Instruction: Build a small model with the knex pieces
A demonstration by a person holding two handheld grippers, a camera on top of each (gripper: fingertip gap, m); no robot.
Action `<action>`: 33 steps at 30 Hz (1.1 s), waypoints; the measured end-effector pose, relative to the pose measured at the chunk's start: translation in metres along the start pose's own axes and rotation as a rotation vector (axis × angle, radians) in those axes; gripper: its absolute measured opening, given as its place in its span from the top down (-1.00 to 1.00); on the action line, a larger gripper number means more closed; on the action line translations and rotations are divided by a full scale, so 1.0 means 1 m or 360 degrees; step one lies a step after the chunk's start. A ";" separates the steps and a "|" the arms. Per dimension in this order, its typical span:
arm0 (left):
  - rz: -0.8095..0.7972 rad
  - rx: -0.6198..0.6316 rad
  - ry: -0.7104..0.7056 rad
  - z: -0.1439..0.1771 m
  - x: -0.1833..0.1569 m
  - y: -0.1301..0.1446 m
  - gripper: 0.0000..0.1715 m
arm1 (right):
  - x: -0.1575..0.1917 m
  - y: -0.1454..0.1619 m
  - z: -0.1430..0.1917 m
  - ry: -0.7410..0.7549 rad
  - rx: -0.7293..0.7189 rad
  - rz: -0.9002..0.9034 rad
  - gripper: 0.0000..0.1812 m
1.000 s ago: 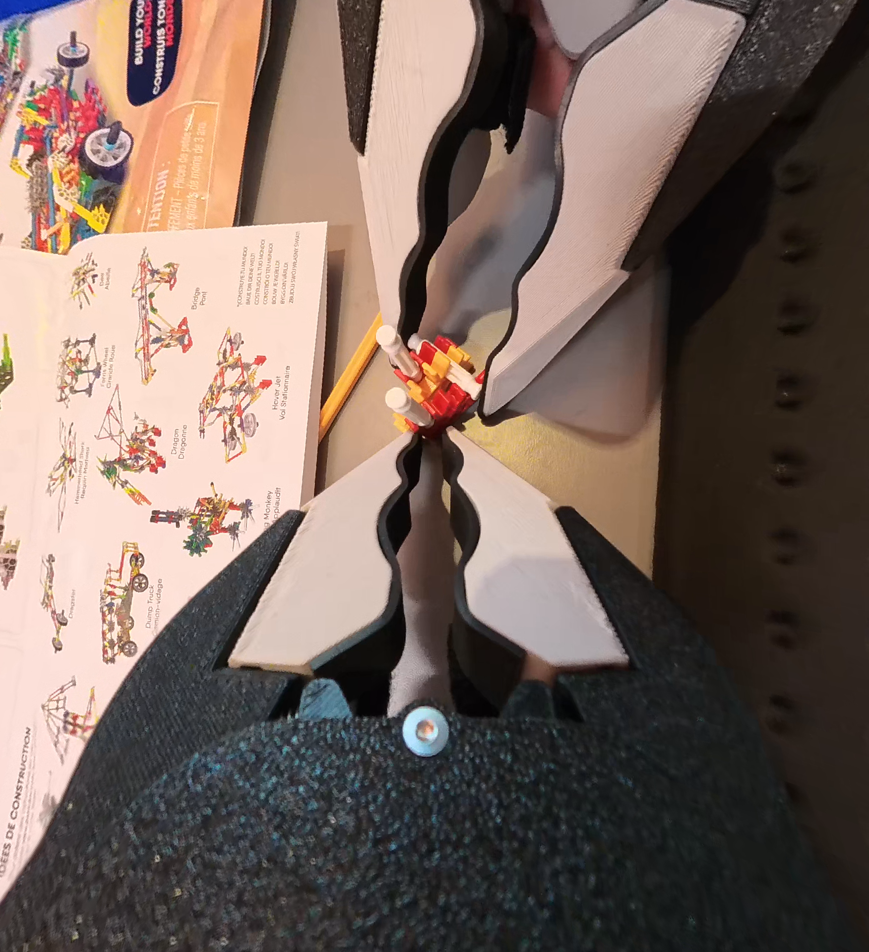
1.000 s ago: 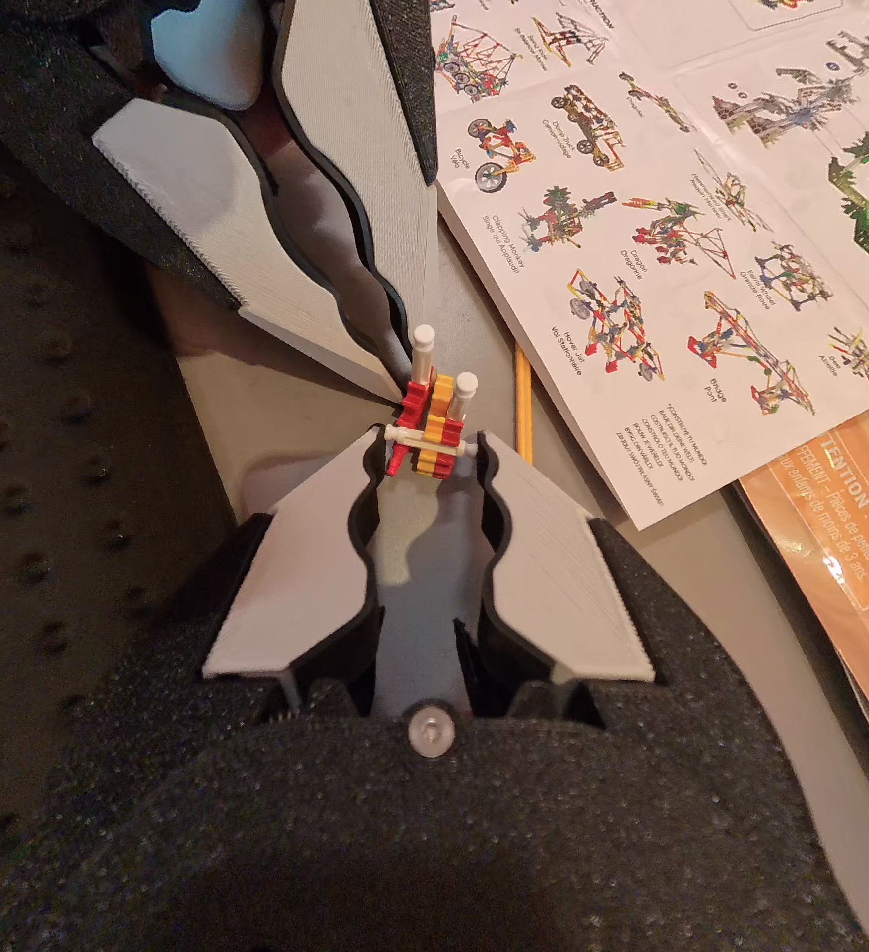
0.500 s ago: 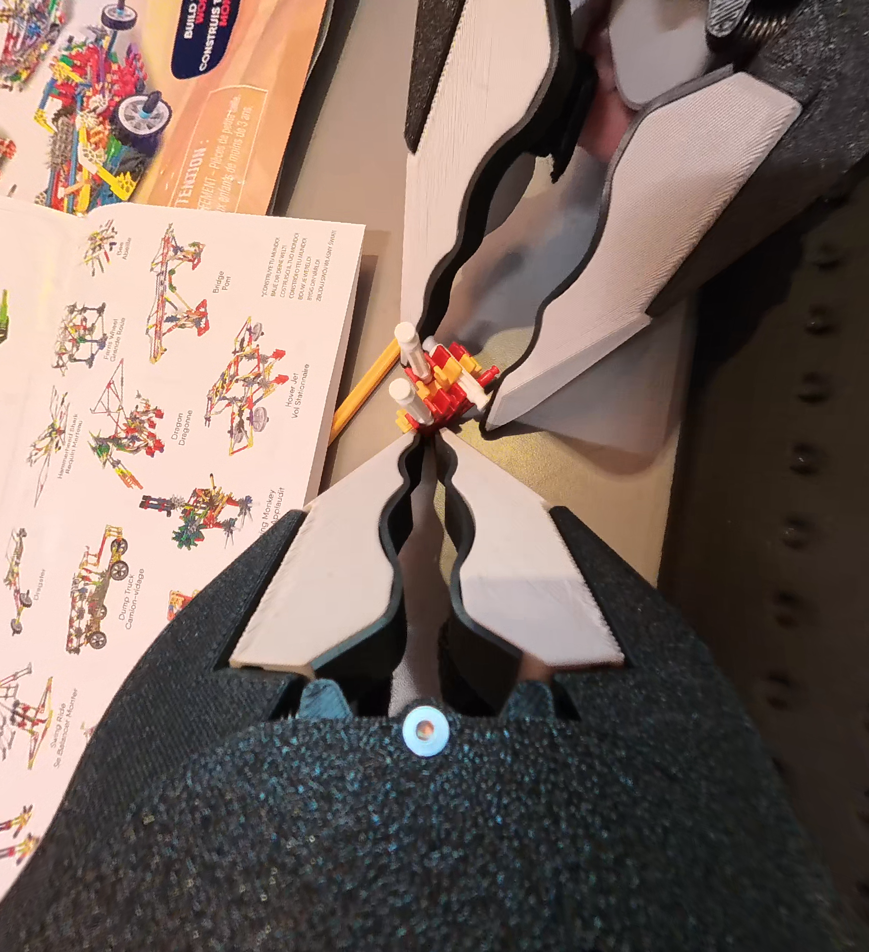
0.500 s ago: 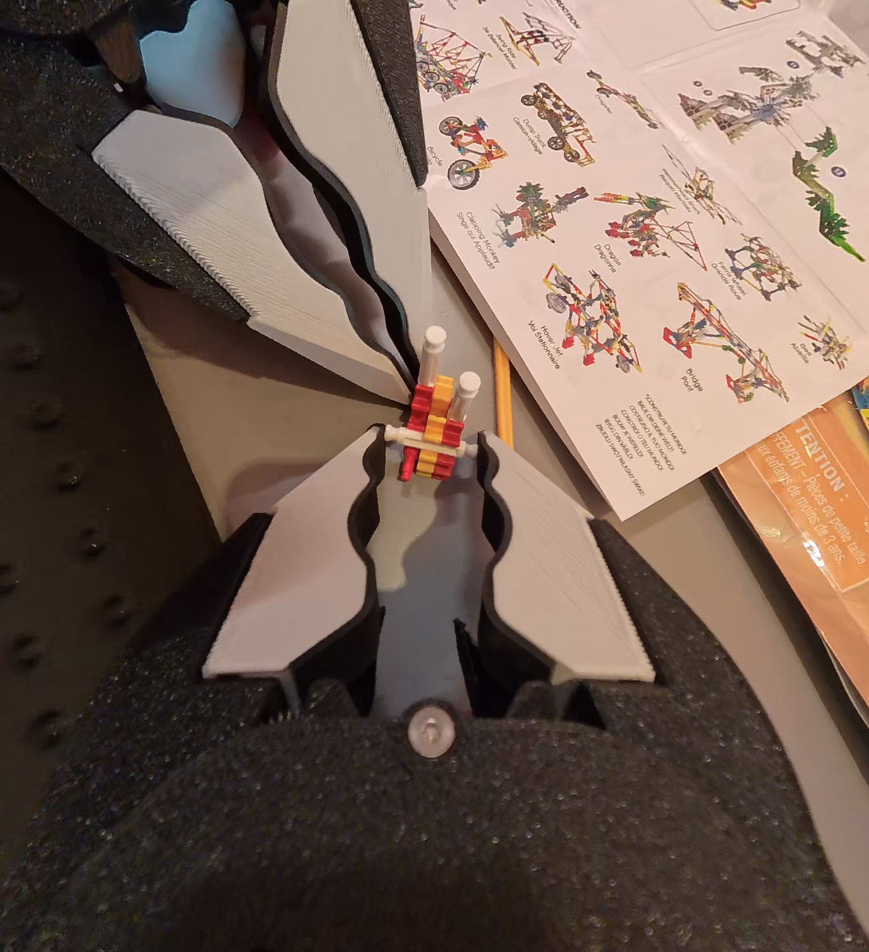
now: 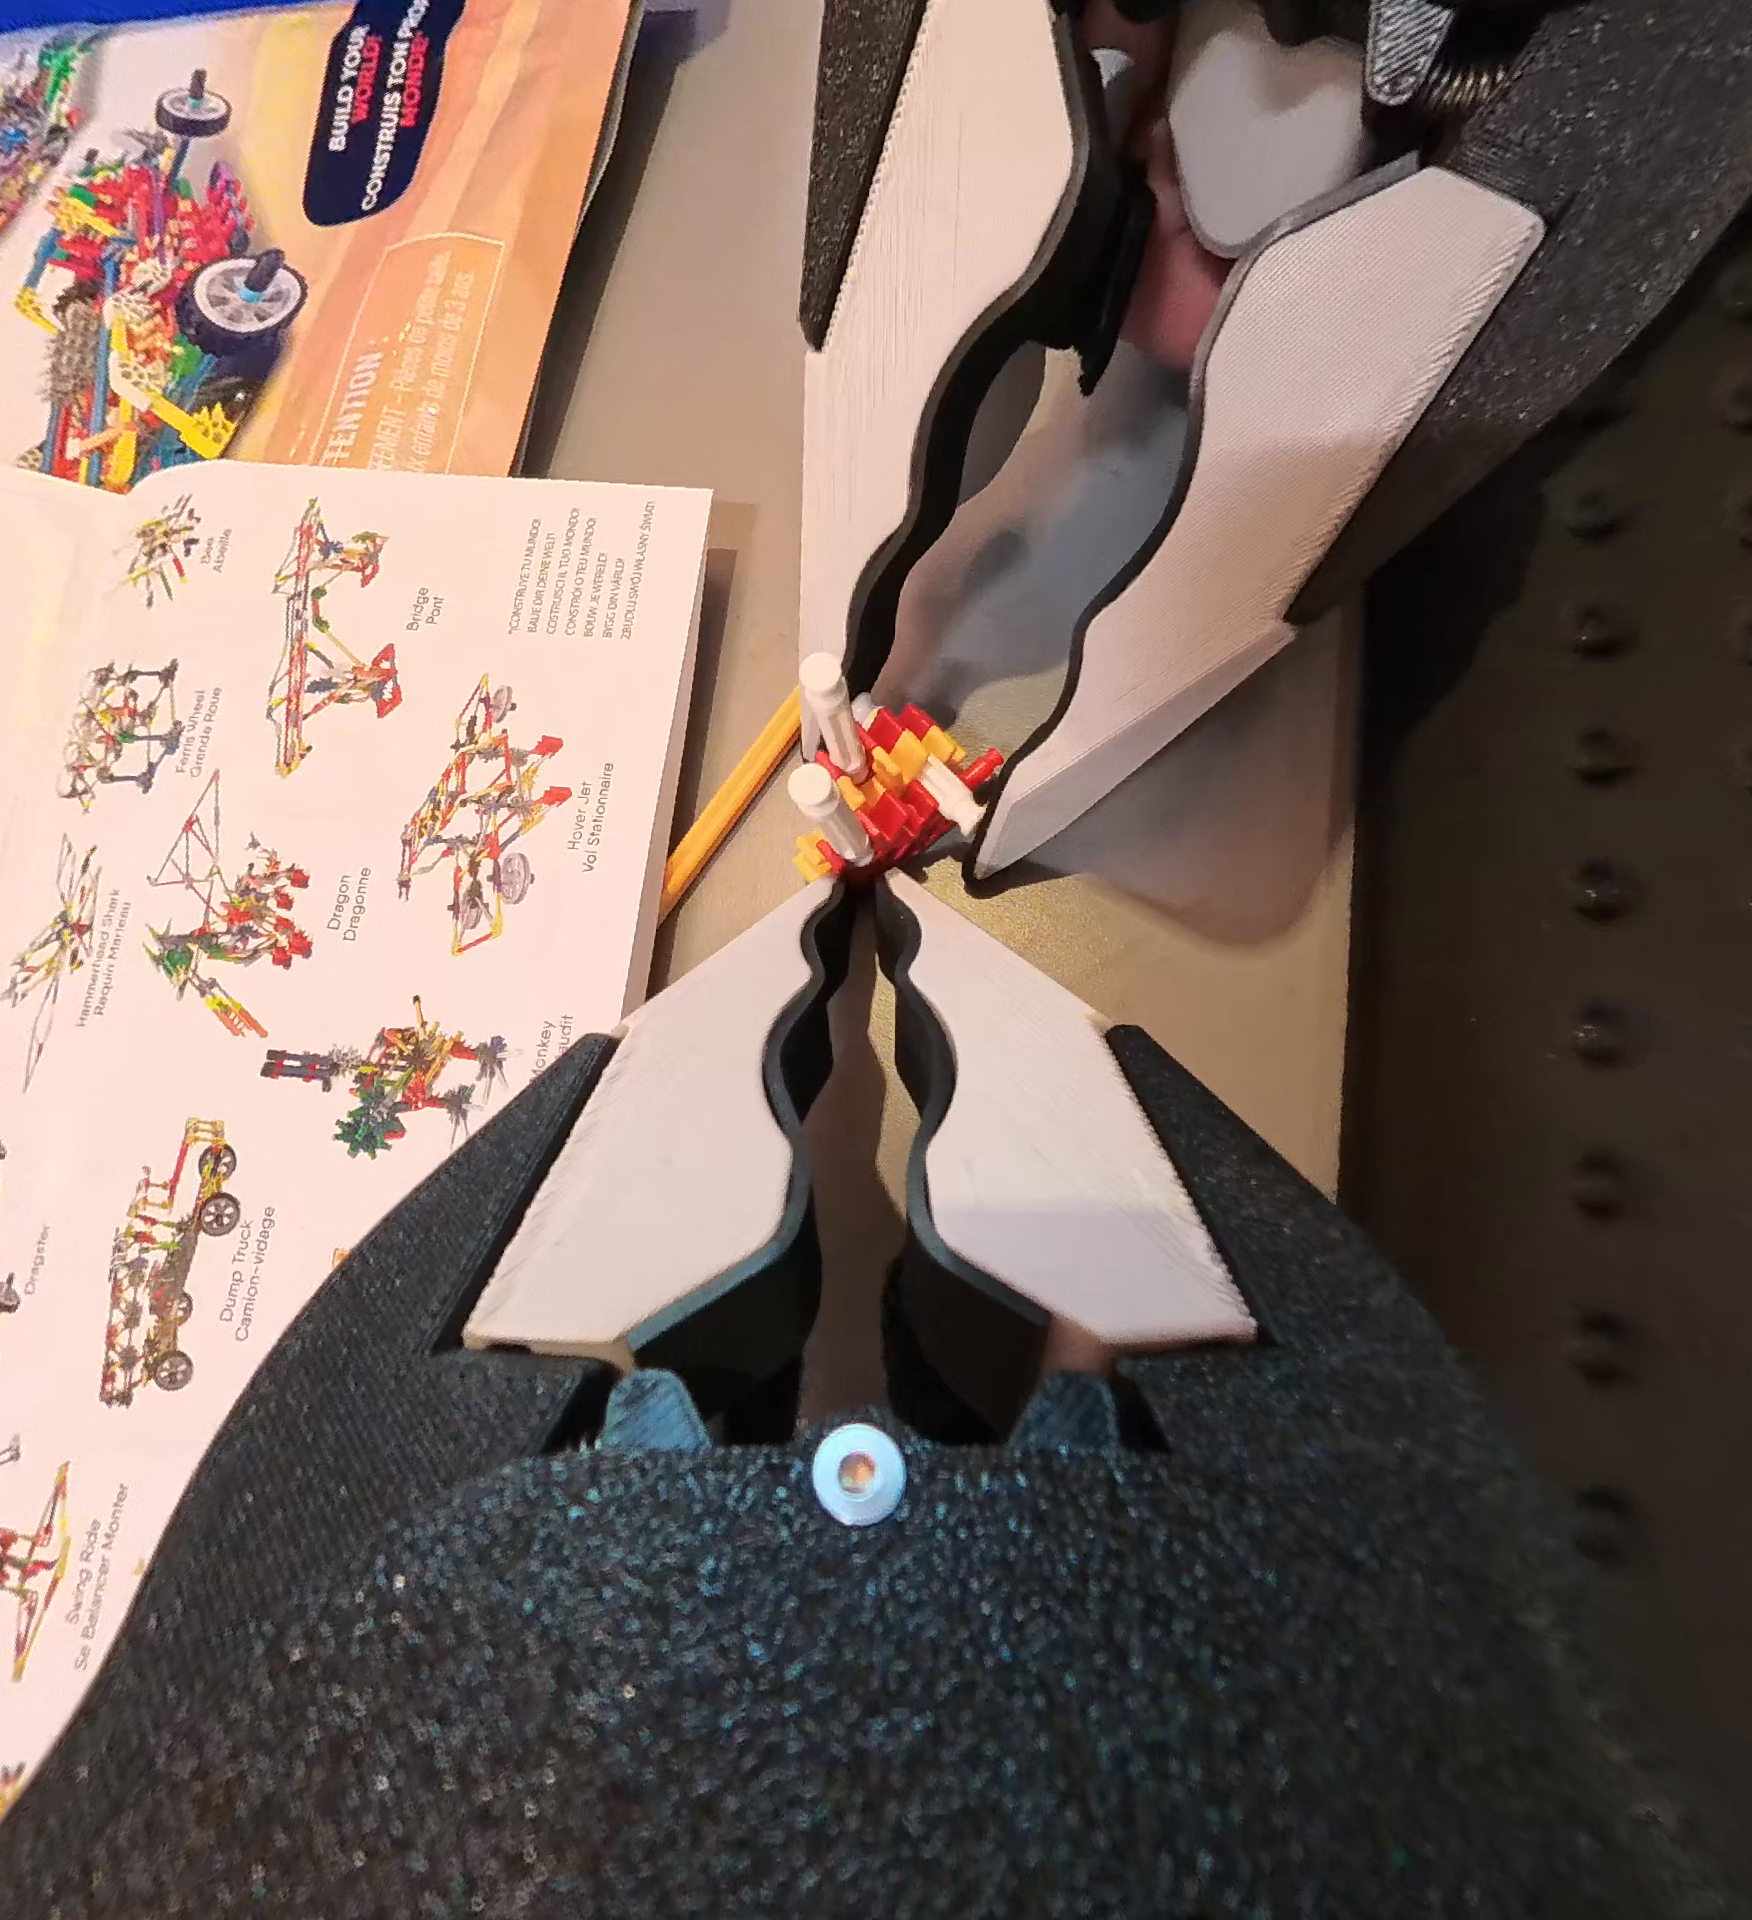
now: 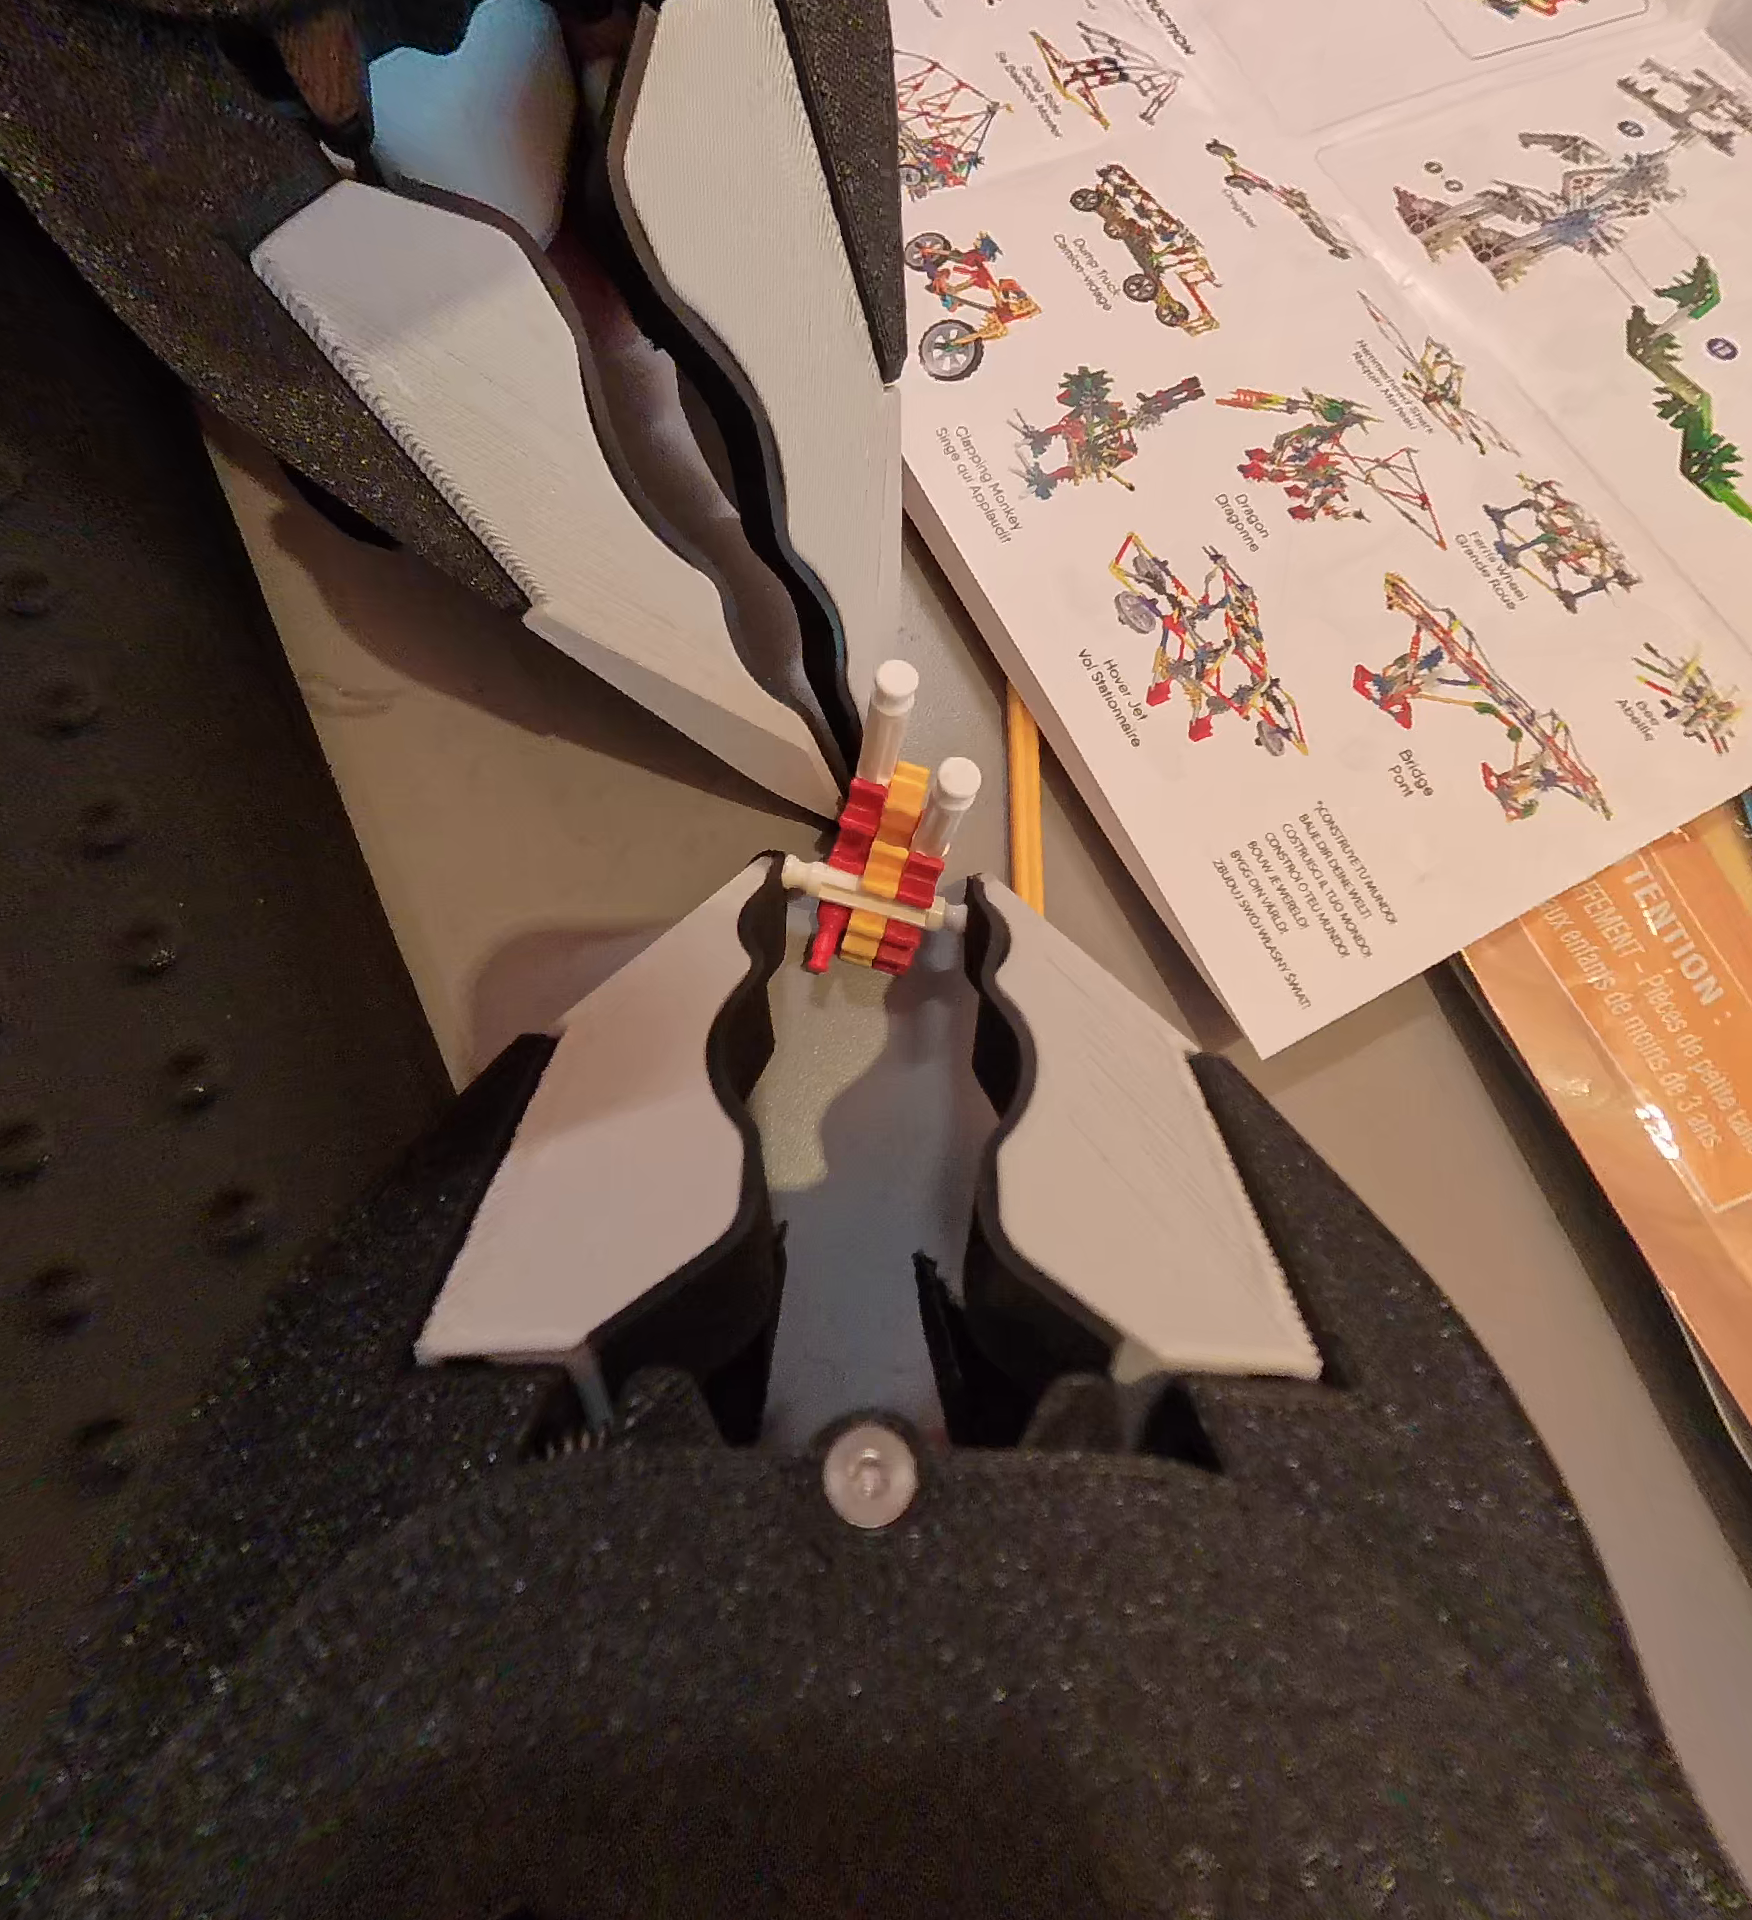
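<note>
A small red and yellow connector assembly [image 5: 893, 800] with white rods is held above a grey tabletop [image 5: 1163, 987], between both grippers. My left gripper [image 5: 851, 894] is shut on its red end. In the right wrist view the assembly [image 6: 882, 873] stands upright, two white rods pointing up. My right gripper [image 6: 872, 888] is shut on the ends of its white cross rod, jaws a rod's length apart. The left gripper [image 6: 836, 805] comes in from the upper left there. The right gripper [image 5: 908, 774] comes in from the top in the left wrist view.
An open instruction booklet [image 5: 280, 831] lies beside the grippers and also shows in the right wrist view [image 6: 1371, 468]. An orange toy package [image 5: 332, 260] lies beyond it. A thin yellow rod [image 5: 737, 800] lies by the booklet's edge. A dark dotted mat [image 5: 1630, 935] borders the tabletop. The grippers are tip to tip, or close to it.
Both grippers have shifted a little together with the assembly, so the booklet sits differently in each view. Both grips look unchanged.
</note>
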State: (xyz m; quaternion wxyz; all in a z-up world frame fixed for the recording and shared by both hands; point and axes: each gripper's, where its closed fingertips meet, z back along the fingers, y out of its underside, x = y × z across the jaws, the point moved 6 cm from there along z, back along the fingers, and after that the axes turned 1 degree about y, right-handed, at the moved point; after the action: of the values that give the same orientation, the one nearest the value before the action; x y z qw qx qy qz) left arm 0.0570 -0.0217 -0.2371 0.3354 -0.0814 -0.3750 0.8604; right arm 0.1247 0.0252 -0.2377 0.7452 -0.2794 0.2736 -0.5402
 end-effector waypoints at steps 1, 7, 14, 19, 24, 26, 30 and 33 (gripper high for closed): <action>-0.0006 -0.0003 0.0003 0.000 0.000 0.000 1.00 | 0.000 0.000 0.000 -0.0002 0.0001 -0.0002 0.63; -0.0126 0.0018 -0.0065 -0.001 -0.002 -0.002 1.00 | 0.000 0.000 -0.001 -0.0016 0.0000 -0.0016 0.64; -0.0289 0.0034 -0.0135 -0.002 -0.003 -0.003 1.00 | 0.000 0.000 -0.001 -0.0027 -0.0004 -0.0021 0.64; -0.0350 0.0018 -0.0071 -0.004 0.000 -0.004 1.00 | 0.001 0.000 -0.002 -0.0029 -0.0007 -0.0020 0.64; -0.0504 0.0014 -0.0055 -0.006 -0.010 -0.009 1.00 | 0.001 -0.001 -0.002 -0.0083 -0.0016 -0.0043 0.70; -0.0471 0.0039 -0.0068 -0.006 -0.010 -0.008 1.00 | 0.001 -0.001 -0.002 -0.0081 -0.0016 -0.0041 0.70; -0.0490 0.0071 -0.0056 -0.005 -0.009 -0.007 1.00 | 0.001 -0.001 -0.002 -0.0067 -0.0014 -0.0033 0.68; -0.0479 0.0058 -0.0042 -0.003 -0.008 -0.005 1.00 | 0.001 -0.001 -0.002 -0.0065 -0.0014 -0.0031 0.66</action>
State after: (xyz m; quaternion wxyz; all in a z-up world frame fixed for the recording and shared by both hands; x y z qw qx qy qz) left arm 0.0665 -0.0225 -0.2367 0.4571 -0.0068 -0.3716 0.8081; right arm 0.1227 0.0239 -0.2385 0.7441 -0.2962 0.2580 -0.5403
